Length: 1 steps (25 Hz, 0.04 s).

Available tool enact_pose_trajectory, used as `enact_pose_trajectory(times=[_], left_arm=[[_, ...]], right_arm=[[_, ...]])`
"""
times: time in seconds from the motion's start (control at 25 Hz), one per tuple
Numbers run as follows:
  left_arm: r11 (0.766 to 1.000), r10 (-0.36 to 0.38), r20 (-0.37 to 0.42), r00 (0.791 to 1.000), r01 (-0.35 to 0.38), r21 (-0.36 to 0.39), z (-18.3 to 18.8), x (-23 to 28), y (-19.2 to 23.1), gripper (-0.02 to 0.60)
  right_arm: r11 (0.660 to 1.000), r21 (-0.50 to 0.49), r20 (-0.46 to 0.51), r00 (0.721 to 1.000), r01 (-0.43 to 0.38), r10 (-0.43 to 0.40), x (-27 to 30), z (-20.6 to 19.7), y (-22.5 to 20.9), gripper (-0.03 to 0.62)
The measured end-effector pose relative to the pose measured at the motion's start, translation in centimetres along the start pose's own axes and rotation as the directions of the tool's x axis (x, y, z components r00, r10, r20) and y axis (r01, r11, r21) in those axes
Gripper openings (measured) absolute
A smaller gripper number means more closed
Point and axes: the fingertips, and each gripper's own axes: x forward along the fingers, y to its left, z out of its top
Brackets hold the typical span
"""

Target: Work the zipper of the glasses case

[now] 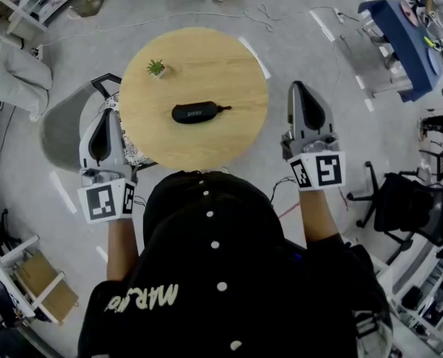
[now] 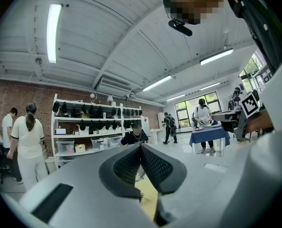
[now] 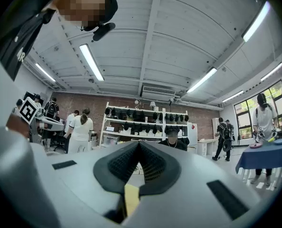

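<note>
Both tongs closed, empty, held level: left tongs (image 1: 101, 136); right tongs (image 1: 302, 103); glasses case (image 1: 195, 112) between.

Glasses case (image 1: 195, 112): black, slight sheen. Table (image 1: 229, 73): light matt wood. Tongs pads (image 2: 153, 163): textured black.

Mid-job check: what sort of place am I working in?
Probably a shared lab or workshop, not a home: white shelving against a brick wall, ceiling strip lights, and other people busy at a blue-covered table. The glasses case lies on a round table.
</note>
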Motion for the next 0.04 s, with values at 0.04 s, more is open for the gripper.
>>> enact_pose_trajectory(times=[0.04], left_arm=[[1.0,-0.002,-0.001,1.0,0.002,0.002,0.02,0.0,-0.09,0.004]], right_arm=[[1.0,-0.002,-0.001,1.0,-0.002,0.002,-0.02,0.02,0.05,0.003]])
